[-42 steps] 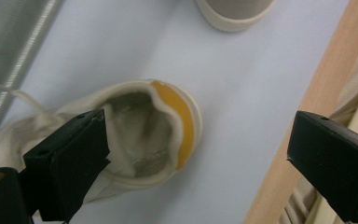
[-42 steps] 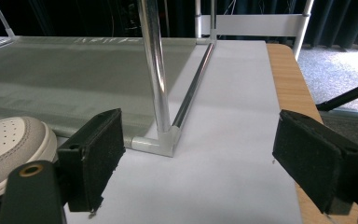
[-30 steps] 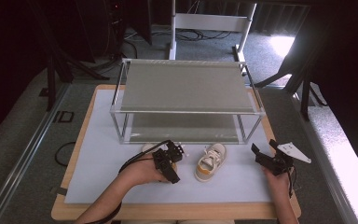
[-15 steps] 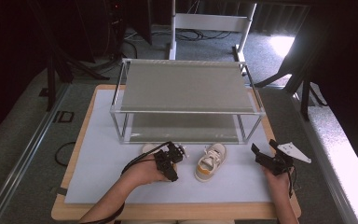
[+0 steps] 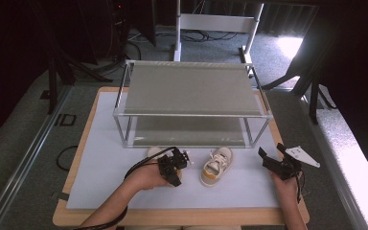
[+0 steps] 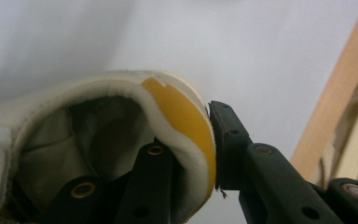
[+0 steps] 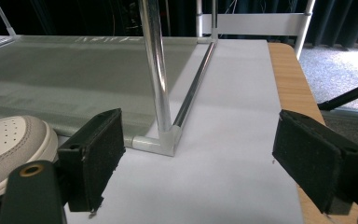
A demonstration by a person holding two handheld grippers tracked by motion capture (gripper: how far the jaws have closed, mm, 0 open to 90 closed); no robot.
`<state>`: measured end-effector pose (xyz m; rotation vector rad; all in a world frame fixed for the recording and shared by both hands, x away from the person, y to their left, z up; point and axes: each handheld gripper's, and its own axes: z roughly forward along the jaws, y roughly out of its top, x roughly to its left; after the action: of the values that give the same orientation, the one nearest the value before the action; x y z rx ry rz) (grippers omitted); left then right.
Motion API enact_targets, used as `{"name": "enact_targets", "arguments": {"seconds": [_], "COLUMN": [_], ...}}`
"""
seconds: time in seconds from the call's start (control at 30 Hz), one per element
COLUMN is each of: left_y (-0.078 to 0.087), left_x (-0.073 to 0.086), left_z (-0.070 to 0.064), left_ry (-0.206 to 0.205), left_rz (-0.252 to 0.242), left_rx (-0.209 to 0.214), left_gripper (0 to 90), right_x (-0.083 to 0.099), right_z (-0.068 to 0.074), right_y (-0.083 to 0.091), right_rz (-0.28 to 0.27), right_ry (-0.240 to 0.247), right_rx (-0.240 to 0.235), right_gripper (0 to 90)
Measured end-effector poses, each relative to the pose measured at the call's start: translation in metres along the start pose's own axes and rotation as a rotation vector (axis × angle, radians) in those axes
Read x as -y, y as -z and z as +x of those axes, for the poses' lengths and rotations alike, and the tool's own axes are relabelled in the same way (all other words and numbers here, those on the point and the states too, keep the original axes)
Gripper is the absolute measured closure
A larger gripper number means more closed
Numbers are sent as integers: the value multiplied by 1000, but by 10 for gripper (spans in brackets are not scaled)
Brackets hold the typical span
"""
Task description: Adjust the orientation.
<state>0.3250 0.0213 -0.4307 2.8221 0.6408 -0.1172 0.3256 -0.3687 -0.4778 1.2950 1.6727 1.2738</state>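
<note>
Gripping the heel collar of one small shoe (image 6: 121, 140), my left gripper (image 5: 172, 165) has one jaw inside the opening and the other outside against the yellow heel patch, pinching the padded rim between them. That shoe sits on the white mat (image 5: 105, 172) near my edge of the table (image 5: 69, 167), mostly hidden under my left hand in the high view. I judge it light and soft: the collar folds where the jaws press, so the hold is secure but the shoe may swing or droop when lifted. The heel rim looks like the right place to grab, since the upper is smooth and rounded elsewhere.

Just beside it to the right lies the second shoe (image 5: 215, 165), white with a yellow heel, toe pointing toward the rack. My right gripper (image 5: 280, 163) hovers farther right with its jaws spread wide and nothing between them; its own view catches the toe of that shoe at the left edge.

Beyond both stands the two-tier metal rack (image 5: 191, 91), its lower shelf bare.
</note>
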Motion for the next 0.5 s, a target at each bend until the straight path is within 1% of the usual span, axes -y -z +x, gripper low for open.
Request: {"name": "enact_targets", "arguments": {"seconds": [0.03, 0.07, 0.1, 0.13, 0.17, 0.27, 0.3, 0.33, 0.4, 0.43, 0.47, 0.5], "left_y": [0, 0, 0, 1, 1, 2, 2, 5, 10, 10, 15, 15], "left_x": [2, 3, 3, 6, 6, 9, 9, 11, 13, 13, 14, 14], "left_z": [-1, -1, -1, -2, -2, -6, -6, -8, -11, -11, -14, -14], "left_ry": [-19, -31, -31, -57, -57, -119, -119, -149, -171, -171, -206, -206], "left_rz": [-6, -8, -8, -9, -9, -2, -2, -10, -30, -30, -42, -42], "left_rx": [11, 12, 12, 15, 15, -1, -1, -1, -6, -6, -21, -21], "left_gripper": [795, 798, 798, 798, 799, 799, 800, 802, 802, 803, 802, 802], "right_x": [0, 0, 0, 0, 0, 0, 0, 0, 0, 0, 0, 0], "right_z": [0, 0, 0, 0, 0, 0, 0, 0, 0, 0, 0, 0], "right_y": [0, 0, 0, 0, 0, 0, 0, 0, 0, 0, 0, 0], "right_rz": [-1, 0, -1, 0, 0, 0, 0, 0, 0, 0, 1, 1], "right_ry": [0, -1, -1, 0, 0, 2, 2, 2, 3, 3, 4, 4], "right_rx": [-1, -1, -1, 0, 0, 1, 1, 1, 2, 2, 2, 2], "right_gripper": [158, 158, 158, 158, 158, 158, 158, 158, 158, 158, 158, 158]}}
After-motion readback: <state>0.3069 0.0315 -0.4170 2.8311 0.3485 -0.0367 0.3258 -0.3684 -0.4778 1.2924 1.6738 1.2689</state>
